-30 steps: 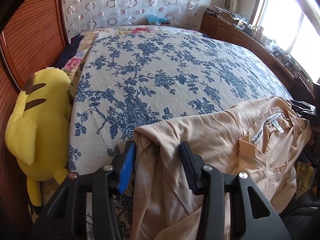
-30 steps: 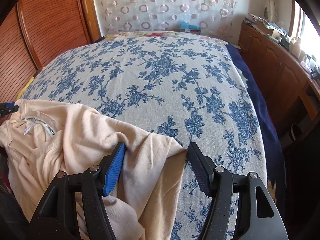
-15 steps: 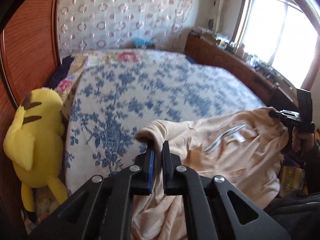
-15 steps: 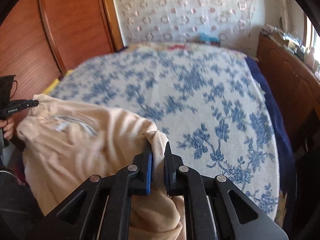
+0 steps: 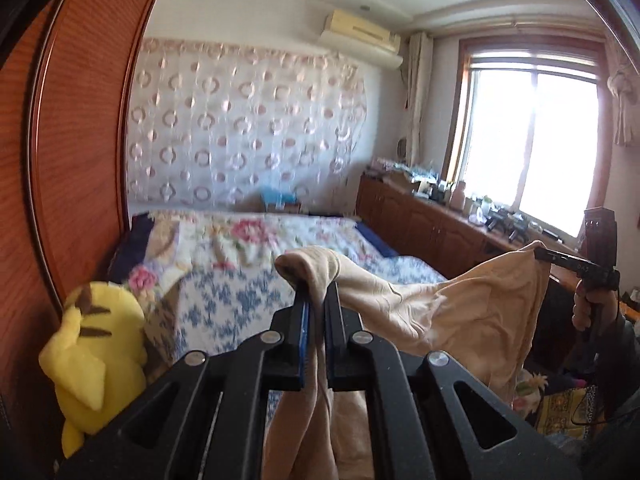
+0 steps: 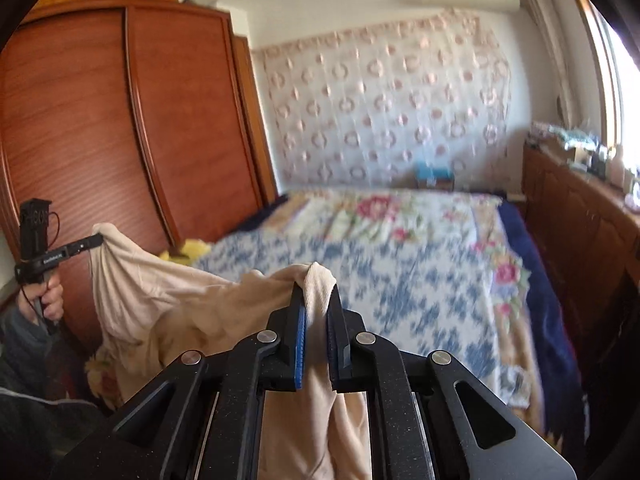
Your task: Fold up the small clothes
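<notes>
Plainly, writing: faint white print on the left gripper side, too small to read.
Garments: one beige garment, hanging in the air between both grippers above the near end of the bed.
Grippers: two; left gripper jaws clamped on one bunched corner, right gripper jaws clamped on another.
Plush toys: one yellow plush toy, beside the bed.
Air conditioners: one.

The garment is pale peach-beige; each black gripper carries a blue pad. The bedspread is white with blue flowers, the quilt beyond it cream with pink blooms. The plush toy is yellow with brown stripes, the wardrobe reddish-brown, the curtain white with pink rings
</notes>
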### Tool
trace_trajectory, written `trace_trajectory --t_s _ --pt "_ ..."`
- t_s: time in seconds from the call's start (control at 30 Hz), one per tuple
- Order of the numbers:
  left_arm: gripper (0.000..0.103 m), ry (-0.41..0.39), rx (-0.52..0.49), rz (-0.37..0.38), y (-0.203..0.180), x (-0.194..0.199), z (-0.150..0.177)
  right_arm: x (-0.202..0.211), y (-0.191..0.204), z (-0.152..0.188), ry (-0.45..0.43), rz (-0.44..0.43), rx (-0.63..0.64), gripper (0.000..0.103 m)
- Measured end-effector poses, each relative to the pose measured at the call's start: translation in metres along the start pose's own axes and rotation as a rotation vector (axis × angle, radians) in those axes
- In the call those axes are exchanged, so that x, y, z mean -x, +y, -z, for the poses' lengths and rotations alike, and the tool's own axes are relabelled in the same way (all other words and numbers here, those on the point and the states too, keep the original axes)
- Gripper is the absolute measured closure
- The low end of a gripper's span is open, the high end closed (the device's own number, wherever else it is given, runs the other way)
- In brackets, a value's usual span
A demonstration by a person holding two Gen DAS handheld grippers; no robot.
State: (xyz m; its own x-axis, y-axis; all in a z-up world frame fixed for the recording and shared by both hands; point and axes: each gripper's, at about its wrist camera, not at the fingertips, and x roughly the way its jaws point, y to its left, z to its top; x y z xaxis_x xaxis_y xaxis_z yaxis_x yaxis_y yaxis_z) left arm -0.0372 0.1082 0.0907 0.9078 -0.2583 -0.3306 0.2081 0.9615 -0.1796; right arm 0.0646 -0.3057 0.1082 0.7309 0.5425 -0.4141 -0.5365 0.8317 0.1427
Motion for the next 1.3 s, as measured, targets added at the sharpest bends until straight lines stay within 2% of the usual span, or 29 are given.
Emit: trace_trajectory --t_s 0.17,0.33,0.5,0.63,0.73,0.87,0.97,1.03,1.1,1.13,1.17,1.2,1.27,1.3 --pt "0.1 -0.091 -0.029 0.009 -0.007 0.022 -0.032 0.038 0.007 -0.035 -0.103 0.013 0.037 0.097" --pt "0.1 -0.165 -0.027 0.022 -0.005 0.034 -0.062 0.059 0.012 -0.065 -0.156 0.006 0.067 0.097" --pt "0.1 -0.226 -0.048 -0.004 0.0 0.043 -0.095 0.081 0.014 -0.101 -0.238 0.019 0.105 0.097" --pt "0.1 -0.242 -0.071 -0.05 0.006 0.031 -0.116 0.082 0.012 -0.131 -0.27 0.049 0.137 0.097" --pt "0.1 -0.214 -0.085 -0.075 0.012 -0.001 -0.129 0.051 0.002 -0.154 -0.239 0.096 0.165 0.097" --pt "0.1 -0.115 -0.091 -0.131 0.03 -0.078 -0.128 -0.025 -0.028 -0.168 -0.105 0.18 0.173 0.097" --pt "0.098 -0.045 -0.086 -0.167 0.045 -0.141 -0.112 -0.109 -0.061 -0.158 0.033 0.231 0.154 0.097" --pt "0.097 0.038 -0.07 -0.188 0.061 -0.194 -0.098 -0.156 -0.082 -0.142 0.087 0.263 0.136 0.097" --pt "0.092 0.141 -0.034 -0.161 0.079 -0.242 -0.084 -0.198 -0.102 -0.124 0.144 0.296 0.122 0.096" --pt "0.082 0.184 -0.025 -0.147 0.083 -0.26 -0.076 -0.22 -0.113 -0.115 0.191 0.318 0.102 0.095" --pt "0.073 0.226 -0.021 -0.161 0.088 -0.278 -0.067 -0.237 -0.123 -0.106 0.229 0.349 0.086 0.087" --pt "0.07 0.257 -0.021 -0.189 0.093 -0.291 -0.056 -0.252 -0.132 -0.096 0.256 0.388 0.072 0.085" --pt "0.063 0.297 -0.013 -0.178 0.093 -0.301 -0.038 -0.269 -0.145 -0.076 0.299 0.438 0.062 0.057" --pt "0.062 0.309 -0.012 -0.176 0.092 -0.302 -0.029 -0.272 -0.149 -0.066 0.31 0.44 0.049 0.055"
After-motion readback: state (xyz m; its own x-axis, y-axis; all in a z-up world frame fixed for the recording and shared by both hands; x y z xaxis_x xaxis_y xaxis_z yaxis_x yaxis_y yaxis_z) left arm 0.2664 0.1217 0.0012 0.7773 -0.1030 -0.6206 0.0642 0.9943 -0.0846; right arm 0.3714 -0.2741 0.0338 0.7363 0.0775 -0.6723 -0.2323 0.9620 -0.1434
